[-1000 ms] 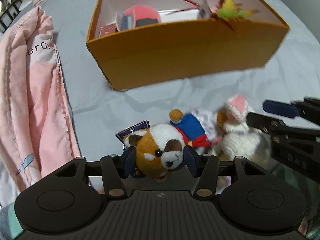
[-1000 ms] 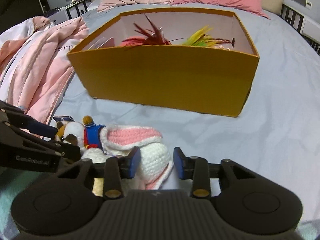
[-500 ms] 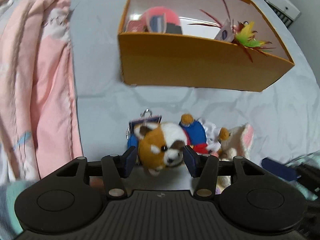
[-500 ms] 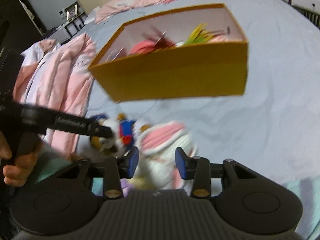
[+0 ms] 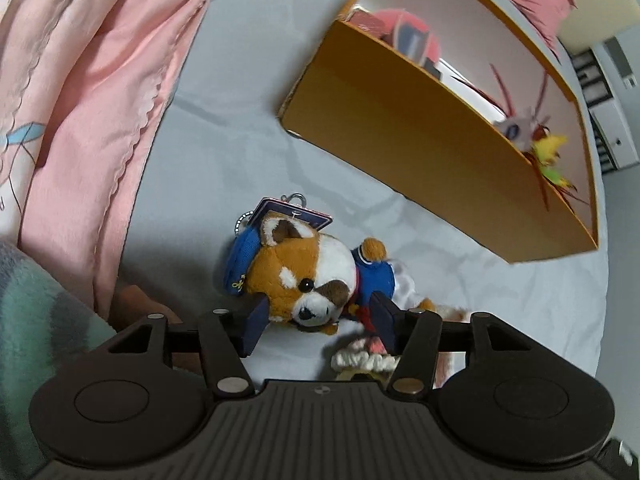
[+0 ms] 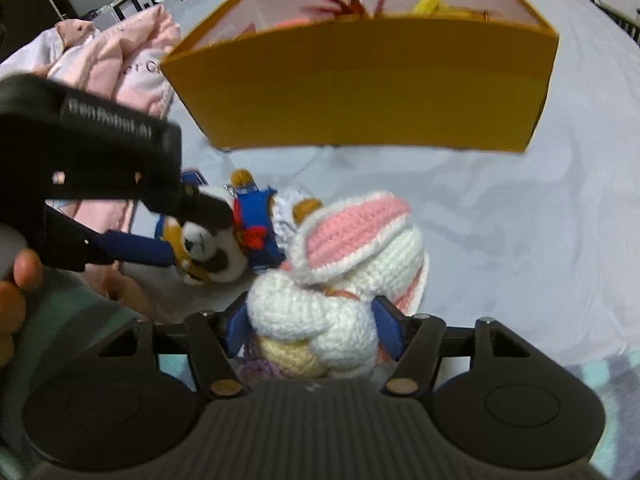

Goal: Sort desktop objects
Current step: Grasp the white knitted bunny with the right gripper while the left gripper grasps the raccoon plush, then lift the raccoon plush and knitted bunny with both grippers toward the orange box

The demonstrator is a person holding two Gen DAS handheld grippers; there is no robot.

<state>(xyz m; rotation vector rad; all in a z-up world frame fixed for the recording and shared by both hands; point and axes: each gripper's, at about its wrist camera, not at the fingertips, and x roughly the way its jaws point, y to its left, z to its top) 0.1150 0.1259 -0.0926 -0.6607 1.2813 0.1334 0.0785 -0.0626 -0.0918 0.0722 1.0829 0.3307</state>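
Note:
A brown-and-white plush animal [image 5: 304, 276] in a blue outfit lies on the grey bedsheet. Its head sits between the fingers of my left gripper [image 5: 318, 320], whose jaws are opening; a gap shows beside its snout. In the right wrist view the same plush [image 6: 208, 248] lies inside the left gripper [image 6: 188, 232]. A white and pink crochet rabbit [image 6: 344, 272] lies right next to it and fills the gap of my right gripper [image 6: 312, 330], whose jaws are also opening. A strip of that rabbit [image 5: 360, 360] shows under the left gripper. The orange box [image 6: 360, 92] stands behind both toys.
The orange box [image 5: 420, 132] holds feathers, a pink round item and small packets. A pink quilt [image 5: 100, 80] lies bunched at the left and a teal blanket [image 5: 32, 320] at the near edge. A person's hand [image 6: 12, 292] holds the left gripper. Bare sheet [image 6: 520, 240] lies right of the rabbit.
The left view has rolled, so the box swung to the upper right, and the plush stays between its fingers. The right gripper came down over the rabbit and its jaws widened around it.

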